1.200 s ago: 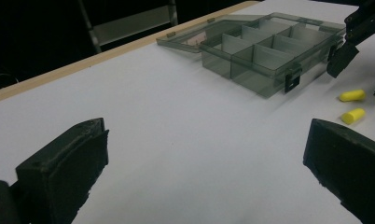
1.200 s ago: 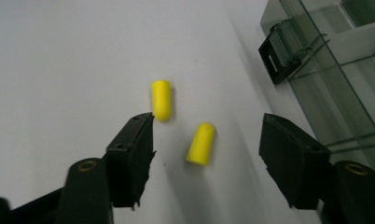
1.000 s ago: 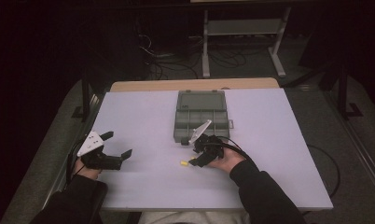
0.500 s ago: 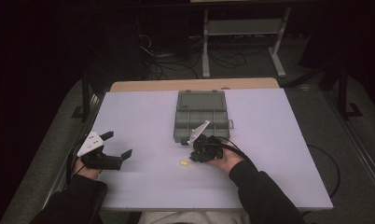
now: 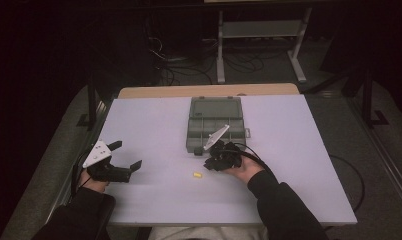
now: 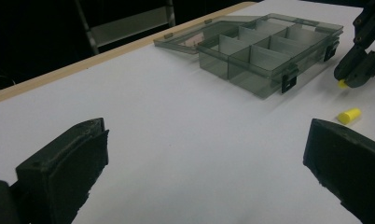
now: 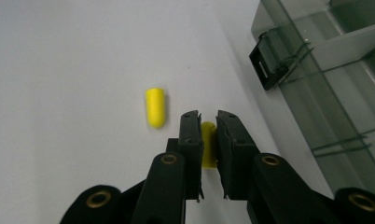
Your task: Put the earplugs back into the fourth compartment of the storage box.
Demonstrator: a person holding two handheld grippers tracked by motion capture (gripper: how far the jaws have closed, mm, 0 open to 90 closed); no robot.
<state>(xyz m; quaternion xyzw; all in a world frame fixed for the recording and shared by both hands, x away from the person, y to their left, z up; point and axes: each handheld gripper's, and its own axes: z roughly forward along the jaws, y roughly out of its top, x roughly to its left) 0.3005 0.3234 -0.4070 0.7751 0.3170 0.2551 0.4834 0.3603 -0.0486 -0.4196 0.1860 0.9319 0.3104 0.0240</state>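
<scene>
My right gripper (image 7: 208,116) is shut on a small yellow foam plug (image 7: 208,142), held just above the white table near the front of the open grey compartment box (image 5: 214,122). A second yellow plug (image 7: 155,107) lies loose on the table to the left of the jaws, also seen in the high view (image 5: 197,175). The left gripper view shows the right gripper (image 6: 356,74) with the held plug (image 6: 343,84) at its tip. My left gripper (image 5: 126,155) rests at the table's left, open, with nothing between its fingers.
The box (image 6: 265,51) has several empty compartments, its lid lying flat behind it and black latches (image 7: 269,63) on the front wall. The white table (image 5: 154,125) ends in a wooden strip at the back. A metal stand (image 5: 259,30) and cables are beyond it.
The right gripper has pulled slightly right and away from the loose yellow plug, which now lies apart from it on the table. The left gripper has stayed put.
</scene>
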